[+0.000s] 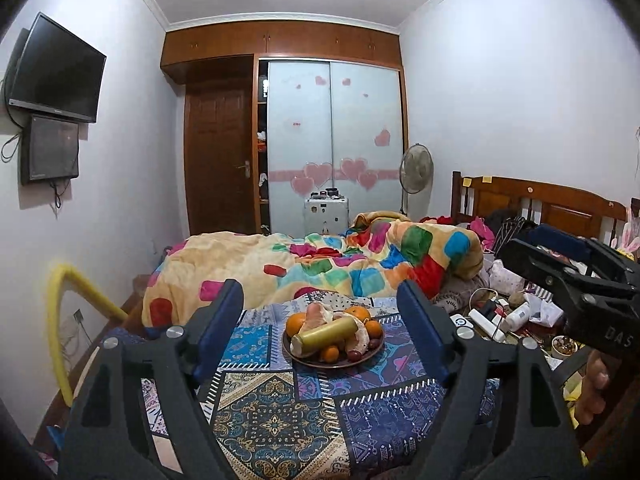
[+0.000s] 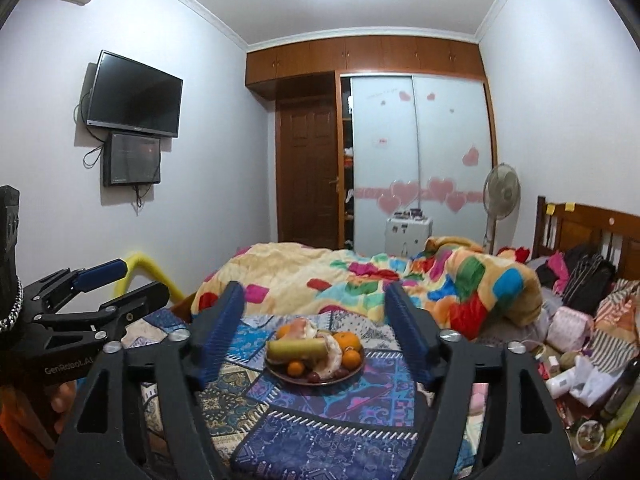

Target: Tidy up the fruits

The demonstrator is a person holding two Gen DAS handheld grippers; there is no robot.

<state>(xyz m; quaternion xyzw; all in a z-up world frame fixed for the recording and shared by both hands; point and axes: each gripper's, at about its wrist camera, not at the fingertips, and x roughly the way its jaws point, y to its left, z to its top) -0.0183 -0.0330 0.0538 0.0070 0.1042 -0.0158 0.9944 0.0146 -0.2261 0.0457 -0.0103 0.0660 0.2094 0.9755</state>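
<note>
A dark round plate (image 1: 304,361) (image 2: 280,375) sits on a patterned blue cloth (image 1: 280,412) (image 2: 320,420) on the bed. It holds several oranges (image 1: 297,323) (image 2: 346,340), a yellow-green cylinder (image 1: 326,333) (image 2: 296,349) lying across the top, peeled pomelo pieces (image 1: 318,312) (image 2: 332,350) and small dark red fruits (image 1: 354,355) (image 2: 313,377). My left gripper (image 1: 320,300) is open and empty, held back from the plate. My right gripper (image 2: 314,298) is open and empty, also short of the plate. Each gripper also shows from the side in the other view: right (image 1: 576,272), left (image 2: 100,284).
A colourful quilt (image 1: 320,260) (image 2: 360,276) is bunched behind the plate. Bottles and clutter (image 1: 504,316) (image 2: 572,376) lie to the right. A yellow foam tube (image 1: 60,320) arches at the left bed edge. A wardrobe, fan and wall TV stand beyond.
</note>
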